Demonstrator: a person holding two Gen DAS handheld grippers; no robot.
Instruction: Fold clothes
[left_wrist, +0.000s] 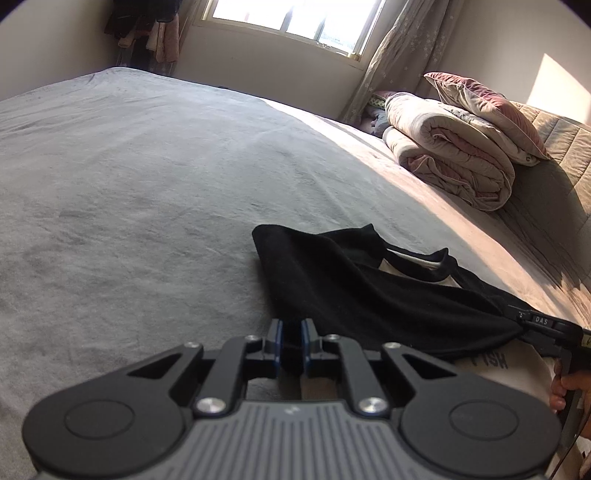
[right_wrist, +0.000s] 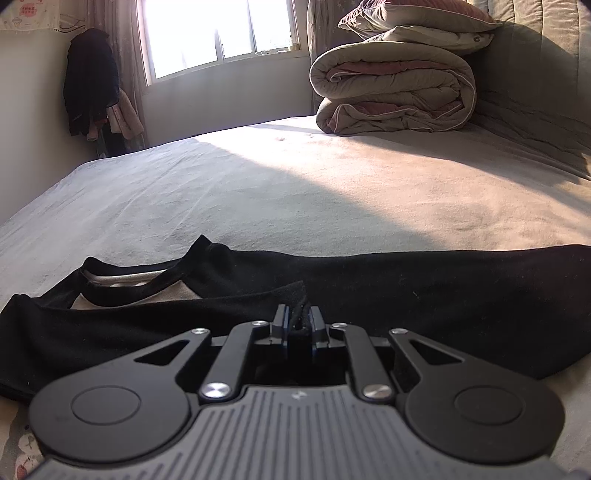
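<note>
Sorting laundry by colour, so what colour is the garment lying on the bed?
Mostly black garment, with a cream panel near the neckline; clearest in the right wrist view.

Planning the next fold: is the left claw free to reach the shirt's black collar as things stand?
Probably not: the left claw is shut on the black shirt edge. The collar lies uncovered just ahead, so only that grip blocks it.

Daylight pours through the window (right_wrist: 218, 37), blown out to white glare in both views. A bright patch falls across the far side of the bed (right_wrist: 332, 177), while the near side lies in soft shadow. Black cloth (right_wrist: 443, 288) loses detail (almost flat). Fisheye bending curves the edges; corners vignette dark.
</note>
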